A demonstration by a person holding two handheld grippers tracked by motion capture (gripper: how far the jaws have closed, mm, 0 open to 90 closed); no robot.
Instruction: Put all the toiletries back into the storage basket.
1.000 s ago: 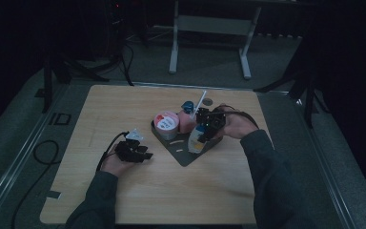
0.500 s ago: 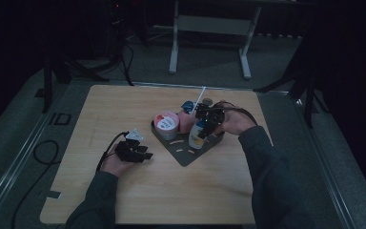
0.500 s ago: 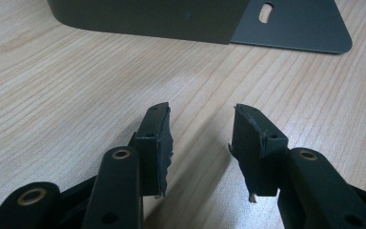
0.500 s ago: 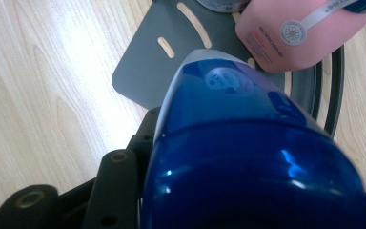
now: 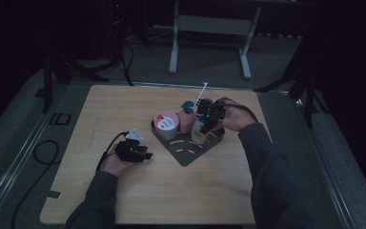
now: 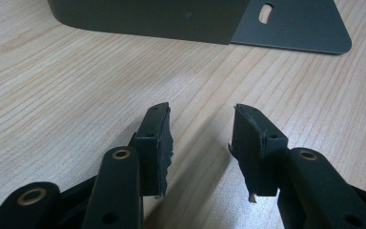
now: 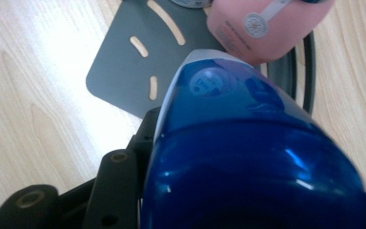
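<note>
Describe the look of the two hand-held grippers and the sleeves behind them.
Both grippers are black. The left gripper has two flat, square-tipped pads with frayed edges on arms with brass-ringed pivot holes; a black cable trails from it. The right gripper shows a similar brass-ringed arm. Both sleeves are dark grey.

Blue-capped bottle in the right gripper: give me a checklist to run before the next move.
1. Right gripper clamped on the blue-capped bottle: ok.
2. Bottle over the grey tray: ok.
3. Bottle base resting on the tray: cannot tell.
4. Bottle apart from the pink bottle: cannot tell, they sit close.
5. Left gripper empty, jaws apart, on the wooden table off the tray: ok.
6. Round tub upright in the tray: ok.
</note>
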